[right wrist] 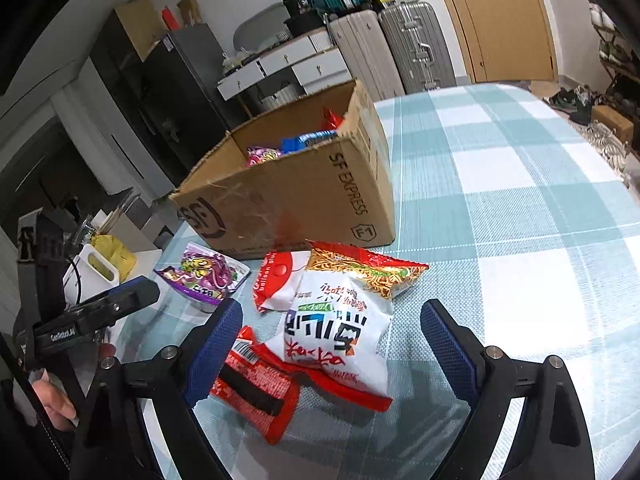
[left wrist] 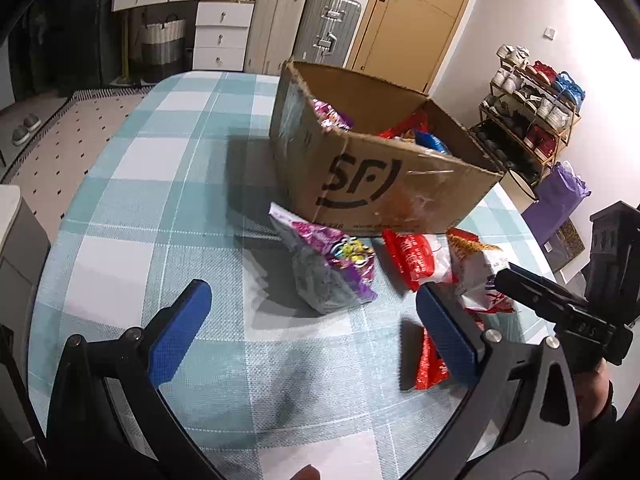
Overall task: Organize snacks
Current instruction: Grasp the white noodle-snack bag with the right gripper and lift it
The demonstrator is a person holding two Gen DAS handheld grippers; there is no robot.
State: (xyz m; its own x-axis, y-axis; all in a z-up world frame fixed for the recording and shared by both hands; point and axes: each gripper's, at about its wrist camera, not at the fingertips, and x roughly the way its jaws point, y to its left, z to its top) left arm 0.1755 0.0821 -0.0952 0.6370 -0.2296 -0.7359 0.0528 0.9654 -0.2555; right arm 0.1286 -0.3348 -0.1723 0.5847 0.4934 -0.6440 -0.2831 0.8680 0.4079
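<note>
The right gripper [right wrist: 332, 344] is held with fingers [right wrist: 448, 344] apart, empty, straddling the white noodle packet [right wrist: 340, 320], which lies on the worktop [right wrist: 520, 208] over a red packet [right wrist: 256, 392]. It is judged light, crinkly and slippery, its contents brittle; a gentle pinch across the puffed middle is advised. The left gripper [left wrist: 312, 332] is likewise spread, nothing held, before the purple packet [left wrist: 332, 264]. Just beyond, the cardboard box [right wrist: 320, 200] is open-topped; clear worktop is seen rightward.
</note>
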